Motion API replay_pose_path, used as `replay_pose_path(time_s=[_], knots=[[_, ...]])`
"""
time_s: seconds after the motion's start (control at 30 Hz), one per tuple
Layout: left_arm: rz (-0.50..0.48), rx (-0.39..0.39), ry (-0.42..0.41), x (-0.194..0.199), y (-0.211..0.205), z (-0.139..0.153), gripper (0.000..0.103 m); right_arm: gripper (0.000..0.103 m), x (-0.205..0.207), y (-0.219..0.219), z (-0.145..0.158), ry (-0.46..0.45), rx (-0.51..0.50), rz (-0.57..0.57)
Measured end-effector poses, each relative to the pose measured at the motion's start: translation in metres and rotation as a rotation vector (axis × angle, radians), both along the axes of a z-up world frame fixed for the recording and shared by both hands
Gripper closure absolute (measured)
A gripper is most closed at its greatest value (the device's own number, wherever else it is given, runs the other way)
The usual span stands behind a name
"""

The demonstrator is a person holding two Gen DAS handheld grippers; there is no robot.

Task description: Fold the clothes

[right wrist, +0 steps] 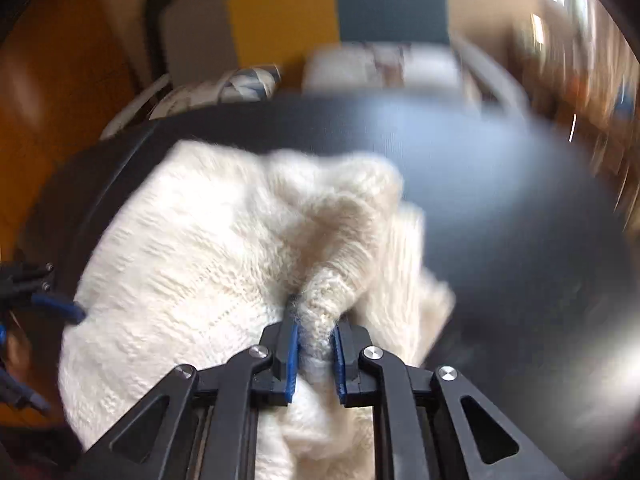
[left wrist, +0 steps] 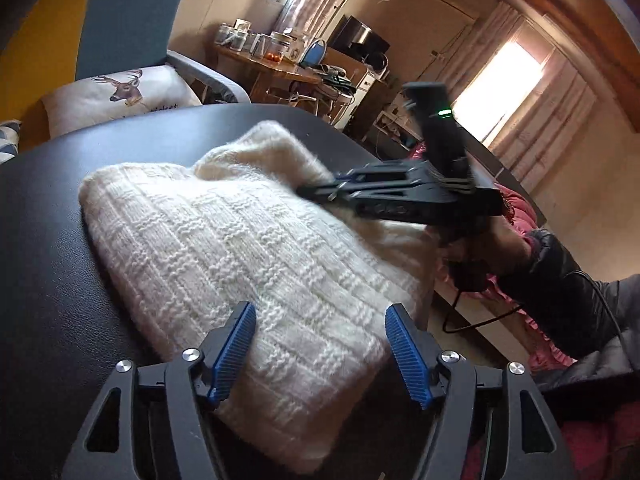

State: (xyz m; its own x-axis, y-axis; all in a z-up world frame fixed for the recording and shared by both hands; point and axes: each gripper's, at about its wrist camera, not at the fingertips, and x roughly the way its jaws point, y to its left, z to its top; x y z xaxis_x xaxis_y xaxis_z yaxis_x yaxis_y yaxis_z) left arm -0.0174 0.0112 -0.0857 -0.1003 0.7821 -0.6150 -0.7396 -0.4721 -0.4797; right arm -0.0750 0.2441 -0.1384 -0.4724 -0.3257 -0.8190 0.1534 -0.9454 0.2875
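**Right tool pinching sweater fold; left tool spread over near edge**

Cream knit sweater (left wrist: 224, 232) lies partly folded on the dark bench (left wrist: 52, 248), bunched toward its far end.

Right tool (right wrist: 316, 344): blue pads pressed together on a raised ridge of the sweater (right wrist: 192, 256), knit gathered tight between them. Fabric rises in a peak just ahead of the pads and falls away to both sides (right-wrist view is motion-blurred, so finer knit detail cannot be read). In the left-wrist view the right tool (left wrist: 316, 190) comes in from the right side, tips at the bunched far part of the sweater; the person's hand (left wrist: 500, 248) and dark sleeve (left wrist: 560, 280) are behind it.

Left tool (left wrist: 320, 348): jaws spread, nothing pinched. The near part of the sweater lies between and ahead of its blue fingers (left wrist: 234, 352); whether the left pad touches the knit I cannot tell. From the right-wrist view the left tool (right wrist: 60, 308) sits at the sweater's left edge, one blue tip against or just beside the fabric.

Beyond the bench: deer-print cushion (left wrist: 120, 92) on a blue and yellow chair (left wrist: 128, 20).
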Motion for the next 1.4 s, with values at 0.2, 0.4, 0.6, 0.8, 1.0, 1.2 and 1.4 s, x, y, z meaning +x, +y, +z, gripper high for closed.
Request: replay_pose_path(time_s=[0.2, 0.4, 0.6, 0.8, 1.0, 1.2, 1.4], knots=[[0.100, 0.147, -0.061, -0.039, -0.008, 0.021, 0.034, 0.089, 0.010, 0.064, -0.024, -0.097, -0.463, -0.100], [0.161, 0.105, -0.089, -0.082, 0.038, 0.010, 0.034, 0.068, 0.038, 0.091, 0.005, -0.026, -0.555, -0.043], [0.125, 0.023, -0.069, -0.085, 0.066, -0.004, 0.034, 0.025, 0.117, 0.063, 0.042, 0.004, -0.446, 0.203], [0.097, -0.030, -0.033, -0.086, 0.082, 0.002, 0.034, 0.025, 0.114, 0.009, 0.037, 0.032, -0.340, 0.430], [0.065, -0.080, -0.010, -0.090, 0.103, -0.003, 0.034, 0.016, 0.091, -0.039, 0.015, -0.057, -0.484, 0.640], [0.034, -0.106, -0.032, -0.092, 0.114, -0.013, 0.034, 0.018, 0.108, -0.032, 0.005, -0.197, -0.895, 0.824], [-0.012, -0.173, 0.051, -0.070, 0.129, -0.021, 0.031, 0.075, 0.137, -0.001, -0.021, -0.209, -0.618, 0.621]])
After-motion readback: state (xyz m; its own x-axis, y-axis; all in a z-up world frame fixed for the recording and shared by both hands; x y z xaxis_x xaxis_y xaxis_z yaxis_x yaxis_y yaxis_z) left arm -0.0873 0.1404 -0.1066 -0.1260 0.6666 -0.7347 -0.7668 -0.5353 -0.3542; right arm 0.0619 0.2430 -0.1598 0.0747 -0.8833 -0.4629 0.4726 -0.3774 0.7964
